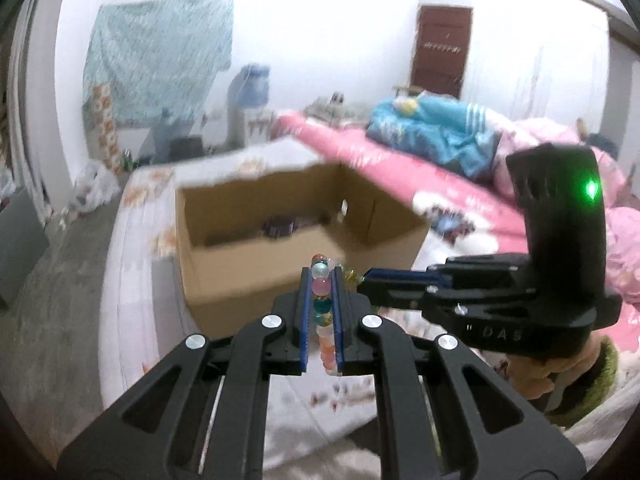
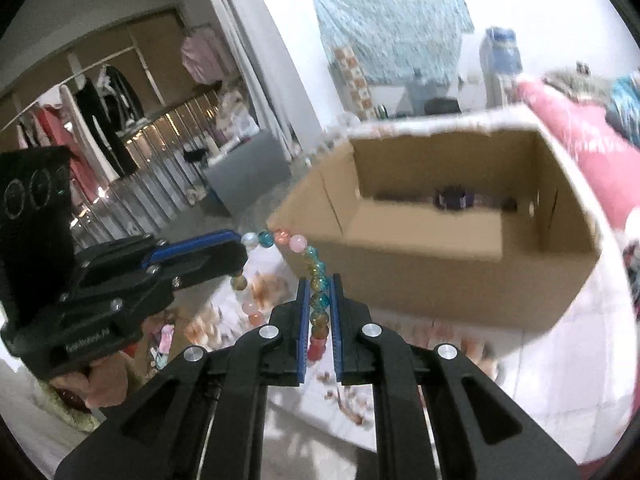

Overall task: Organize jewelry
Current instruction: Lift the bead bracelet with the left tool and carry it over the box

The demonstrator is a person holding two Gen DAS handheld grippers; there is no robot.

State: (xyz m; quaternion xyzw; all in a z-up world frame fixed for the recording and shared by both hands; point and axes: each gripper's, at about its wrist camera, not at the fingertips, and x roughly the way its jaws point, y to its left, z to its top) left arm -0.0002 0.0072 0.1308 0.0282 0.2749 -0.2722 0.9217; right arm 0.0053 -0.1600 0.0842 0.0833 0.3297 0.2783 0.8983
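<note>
Left wrist view: the left gripper is clamping a beaded bracelet before an open cardboard box; the right gripper is pinching its far side.

Right wrist view: the right gripper is squeezing the bracelet's beads, the left gripper holding its other end, just before the box.

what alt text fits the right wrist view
The right hand-held gripper is shut on a multicoloured bead bracelet, whose other end the left hand-held gripper holds. Beyond them sits an open cardboard box with a dark item inside.
</note>
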